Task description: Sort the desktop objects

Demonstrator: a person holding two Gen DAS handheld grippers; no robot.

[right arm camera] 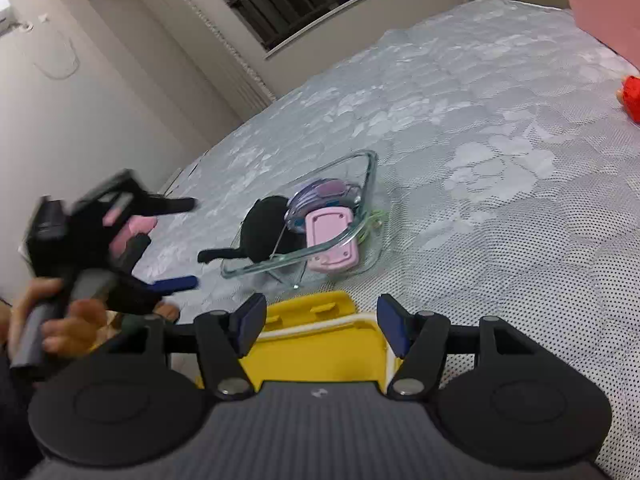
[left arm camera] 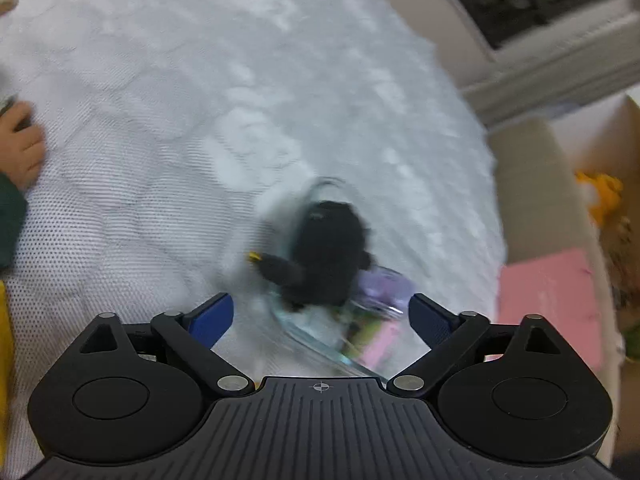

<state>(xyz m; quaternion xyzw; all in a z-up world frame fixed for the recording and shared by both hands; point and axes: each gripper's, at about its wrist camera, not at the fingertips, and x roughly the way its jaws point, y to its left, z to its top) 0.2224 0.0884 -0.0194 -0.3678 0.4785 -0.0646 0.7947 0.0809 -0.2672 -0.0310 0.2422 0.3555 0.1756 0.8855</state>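
We are holding our left tool [left arm camera: 320, 316] open above a glass dish [left arm camera: 320, 336] carrying a blurred, seemingly furry black object [left arm camera: 326, 252].

No words, labels, brand names or numbers can be read in either view; the only sign is a small white crosshair mark [left arm camera: 319, 387] printed on the ribbed grey body of the left gripper, and a blurred white speck on the right one

a pale quilted bed [right arm camera: 480, 128] carries a glass dish [right arm camera: 360, 184], a yellow box [right arm camera: 316, 320] and a red toy [right arm camera: 632, 96].
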